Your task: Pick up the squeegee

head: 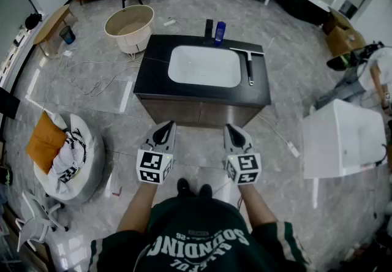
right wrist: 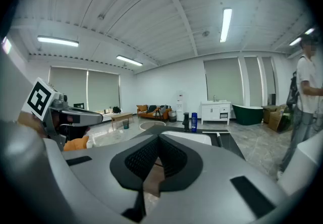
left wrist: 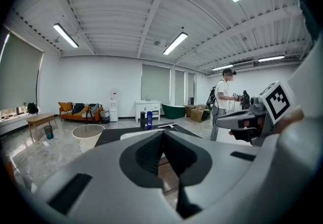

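Note:
The squeegee [head: 248, 62] lies flat on the right side of a black countertop [head: 156, 68], handle toward me, beside a white sink basin [head: 204, 66]. It shows small in the left gripper view [left wrist: 169, 126] and, past the jaws, in the right gripper view [right wrist: 218, 137]. My left gripper [head: 164, 133] and right gripper [head: 236, 135] hang side by side in front of the cabinet, well short of the counter. Both have jaws closed tip to tip with nothing between them. Each gripper [left wrist: 162, 133] [right wrist: 157, 137] points over the sink.
A blue bottle [head: 220, 32] and a black faucet [head: 209, 27] stand at the counter's back edge. A beige round tub [head: 129, 22] sits back left, a white box [head: 343, 136] right, a cushioned seat [head: 67, 154] left. A person [left wrist: 222, 99] stands at the right.

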A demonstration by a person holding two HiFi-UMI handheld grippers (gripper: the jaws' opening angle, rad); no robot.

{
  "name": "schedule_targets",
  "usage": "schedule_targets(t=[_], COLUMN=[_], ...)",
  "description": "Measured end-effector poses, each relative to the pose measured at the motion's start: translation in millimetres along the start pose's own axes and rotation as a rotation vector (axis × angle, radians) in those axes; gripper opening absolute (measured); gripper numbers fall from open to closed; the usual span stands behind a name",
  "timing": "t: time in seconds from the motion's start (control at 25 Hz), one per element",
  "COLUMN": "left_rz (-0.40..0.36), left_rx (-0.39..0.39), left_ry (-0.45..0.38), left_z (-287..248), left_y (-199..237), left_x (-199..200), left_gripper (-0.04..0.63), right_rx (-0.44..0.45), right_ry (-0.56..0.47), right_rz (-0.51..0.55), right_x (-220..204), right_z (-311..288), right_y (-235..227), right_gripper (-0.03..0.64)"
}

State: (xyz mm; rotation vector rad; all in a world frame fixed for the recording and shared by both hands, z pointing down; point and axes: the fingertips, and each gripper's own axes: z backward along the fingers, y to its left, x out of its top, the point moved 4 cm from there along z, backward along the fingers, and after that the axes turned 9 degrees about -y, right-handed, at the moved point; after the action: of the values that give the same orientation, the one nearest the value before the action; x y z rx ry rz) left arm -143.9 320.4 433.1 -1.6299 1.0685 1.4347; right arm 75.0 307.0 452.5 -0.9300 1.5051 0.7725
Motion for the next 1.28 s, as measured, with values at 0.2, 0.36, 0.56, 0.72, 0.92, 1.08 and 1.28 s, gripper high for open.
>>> schedule_targets(t=[0.2, 0.36, 0.56, 0.72, 0.92, 1.08, 1.28], left_rz=[0.003, 0.002, 0.003, -0.007, -0.009, -0.016, -0.028], left_rx=[-0.001, -0.004, -0.008, -0.009, -0.014, -0.025, -0.057], left_ry=[-0.007, -0.004, 0.003, -0.007, -0.001, -0.007, -0.019], left_z=[-2.7, -5.7, -5.6, -5.1, -5.7, -9.5, -14.5], left_y=[6.3, 8.6, 11.8, 14.4, 26.3, 37.7, 44.4], left_x=[2.6, 1.0, -1.7, 0.8, -3.5, -6.6, -5.8], left_gripper=[0.002, 0.002, 0.002, 0.002, 0.002, 0.002, 0.002], right_rx=[-0.019, -0.015, -0.008, -0.019, -0.02, -0.016, -0.049], right_ry=[-0.014, -0.021, -0.003, 0.003, 0.009, -0.01, -0.011], right_rz=[-0.001, -0.003, 0.001, -0.008, -0.003, -0.009, -0.02], right_x=[0.2, 2.4, -0.8, -2.6, -3.2, -1.6, 2.1], right_z=[-2.3, -4.6, -7.8, -11.4, -22.6, -33.0, -36.7], right_y=[0.4, 1.5, 6.6, 7.9, 14.5, 22.8, 30.1], right_gripper=[0.0, 0.0, 0.0, 0.0, 0.0, 0.0, 0.0])
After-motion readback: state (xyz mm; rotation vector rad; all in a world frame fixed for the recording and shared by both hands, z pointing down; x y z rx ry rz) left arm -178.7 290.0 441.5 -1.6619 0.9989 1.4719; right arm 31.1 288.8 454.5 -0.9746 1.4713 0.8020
